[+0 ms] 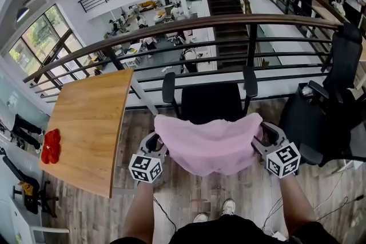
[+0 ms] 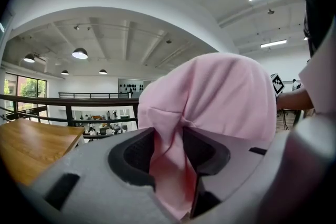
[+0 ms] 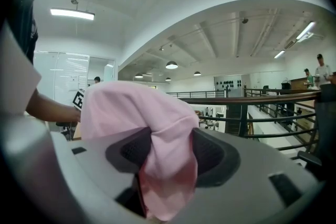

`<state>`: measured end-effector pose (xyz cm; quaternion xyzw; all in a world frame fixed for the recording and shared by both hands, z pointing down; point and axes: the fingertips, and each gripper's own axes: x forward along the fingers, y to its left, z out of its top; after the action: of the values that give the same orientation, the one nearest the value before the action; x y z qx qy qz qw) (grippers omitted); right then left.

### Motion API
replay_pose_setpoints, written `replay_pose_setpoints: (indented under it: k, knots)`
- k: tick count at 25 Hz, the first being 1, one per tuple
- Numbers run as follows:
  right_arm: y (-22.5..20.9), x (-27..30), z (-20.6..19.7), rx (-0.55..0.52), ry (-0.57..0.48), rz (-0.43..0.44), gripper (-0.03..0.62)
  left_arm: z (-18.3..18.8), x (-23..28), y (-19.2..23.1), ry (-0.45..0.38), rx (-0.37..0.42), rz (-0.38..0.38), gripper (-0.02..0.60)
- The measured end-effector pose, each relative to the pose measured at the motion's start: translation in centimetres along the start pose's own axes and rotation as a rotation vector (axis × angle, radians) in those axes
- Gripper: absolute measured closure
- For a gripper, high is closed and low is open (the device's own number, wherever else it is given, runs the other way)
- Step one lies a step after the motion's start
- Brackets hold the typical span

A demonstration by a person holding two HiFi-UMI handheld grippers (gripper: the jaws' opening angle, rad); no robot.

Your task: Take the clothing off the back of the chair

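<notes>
2 edges of a soft pink cloth garment at the black office chair are clamped by left gripper and right gripper; bare plank floor behind the chair.

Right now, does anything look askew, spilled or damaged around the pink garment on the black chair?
Nothing looks spilled or damaged. The pink cloth garment drapes over the black office chair, its ends bunched in the left gripper and right gripper. A crumpled red thing lies alone at the edge of the wooden table.
</notes>
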<state>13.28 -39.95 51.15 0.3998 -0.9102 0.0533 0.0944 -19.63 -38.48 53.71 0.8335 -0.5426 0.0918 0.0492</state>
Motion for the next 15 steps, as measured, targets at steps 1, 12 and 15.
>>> replay_pose_setpoints:
  k: [1, 12, 15]
  knots:
    - [0.1, 0.0, 0.1, -0.002, -0.002, 0.002, 0.35, 0.1, 0.0, 0.0, -0.001, 0.001, -0.001, 0.412]
    - [1.2, -0.3, 0.5, -0.052, -0.012, 0.016, 0.527, 0.3, -0.8, 0.0, 0.004, 0.032, 0.012, 0.535]
    - [1.3, -0.5, 0.5, -0.066, -0.021, 0.006, 0.556, 0.1, -1.1, 0.1, 0.003, 0.025, 0.013, 0.549]
